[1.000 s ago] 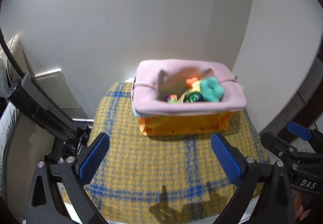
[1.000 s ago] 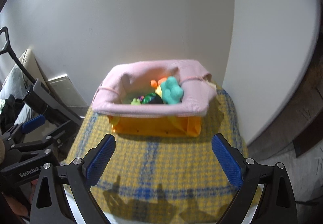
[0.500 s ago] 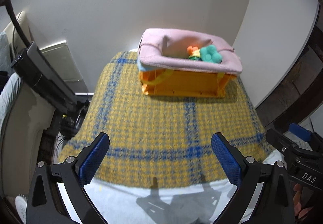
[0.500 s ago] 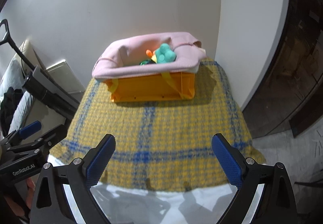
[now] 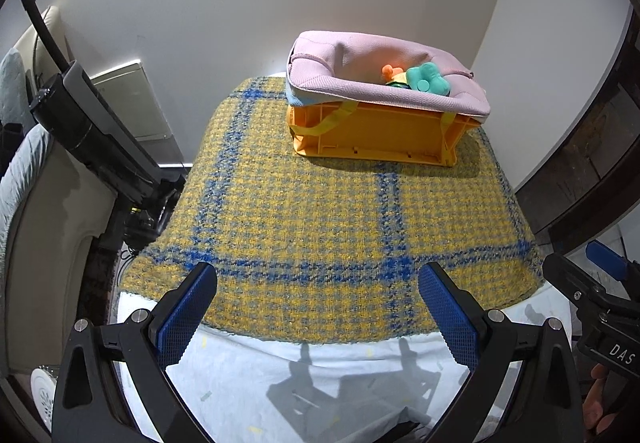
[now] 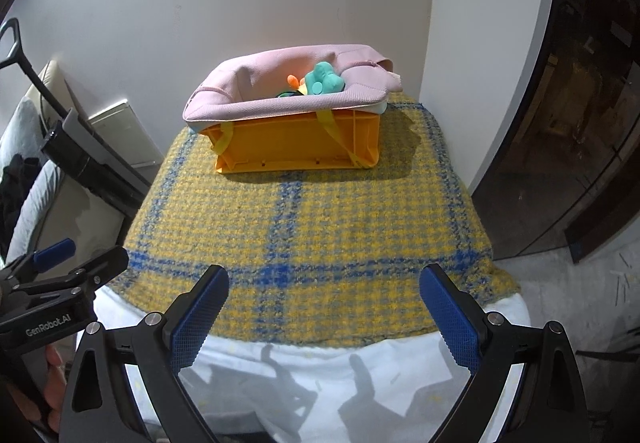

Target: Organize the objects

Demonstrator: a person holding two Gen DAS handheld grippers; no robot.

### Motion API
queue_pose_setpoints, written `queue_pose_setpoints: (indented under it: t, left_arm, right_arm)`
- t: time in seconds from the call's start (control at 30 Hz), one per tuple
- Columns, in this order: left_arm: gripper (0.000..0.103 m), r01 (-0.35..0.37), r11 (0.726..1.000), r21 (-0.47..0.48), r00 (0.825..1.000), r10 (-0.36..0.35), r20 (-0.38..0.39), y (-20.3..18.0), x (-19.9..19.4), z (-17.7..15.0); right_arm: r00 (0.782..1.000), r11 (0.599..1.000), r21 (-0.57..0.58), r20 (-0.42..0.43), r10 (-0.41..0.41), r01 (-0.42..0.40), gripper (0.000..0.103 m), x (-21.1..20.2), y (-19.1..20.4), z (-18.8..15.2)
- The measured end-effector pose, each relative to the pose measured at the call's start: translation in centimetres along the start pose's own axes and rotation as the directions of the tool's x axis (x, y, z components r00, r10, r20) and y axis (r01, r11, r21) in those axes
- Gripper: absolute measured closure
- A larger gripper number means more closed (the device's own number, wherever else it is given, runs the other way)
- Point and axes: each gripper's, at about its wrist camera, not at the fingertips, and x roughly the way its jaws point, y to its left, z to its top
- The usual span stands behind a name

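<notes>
Two grippers: left gripper (image 5: 318,309) and right gripper (image 6: 324,313), both held with blue-padded fingers spread wide, nothing between them.
Position: both are poised over the near edge of the table, well apart from the crate.
Crate: an orange plastic crate (image 5: 376,131) is set at the far end, near the wall.
Lining: a pink cloth (image 5: 320,77) is draped over its rim.
Contents: a teal flower-shaped toy (image 5: 427,78) and an orange toy (image 5: 387,71) are seen inside.
Surface: a yellow-and-blue plaid cloth (image 5: 320,215) is laid over a white sheet (image 5: 280,375).

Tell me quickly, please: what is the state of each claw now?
Left claw: open, holding nothing, over the near edge of the table.
Right claw: open, holding nothing, also at the near edge.
</notes>
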Motion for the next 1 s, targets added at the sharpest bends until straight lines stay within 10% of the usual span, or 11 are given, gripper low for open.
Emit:
queue_pose_setpoints:
  t: [1.0]
  left_arm:
    - [0.000, -0.003, 1.000, 0.007, 1.000, 0.003, -0.004, -0.11, -0.18, 0.02]
  right_arm:
    - [1.000, 1.000, 0.012, -0.016, 0.021, -0.021, 0.007, 0.05, -0.15, -0.21]
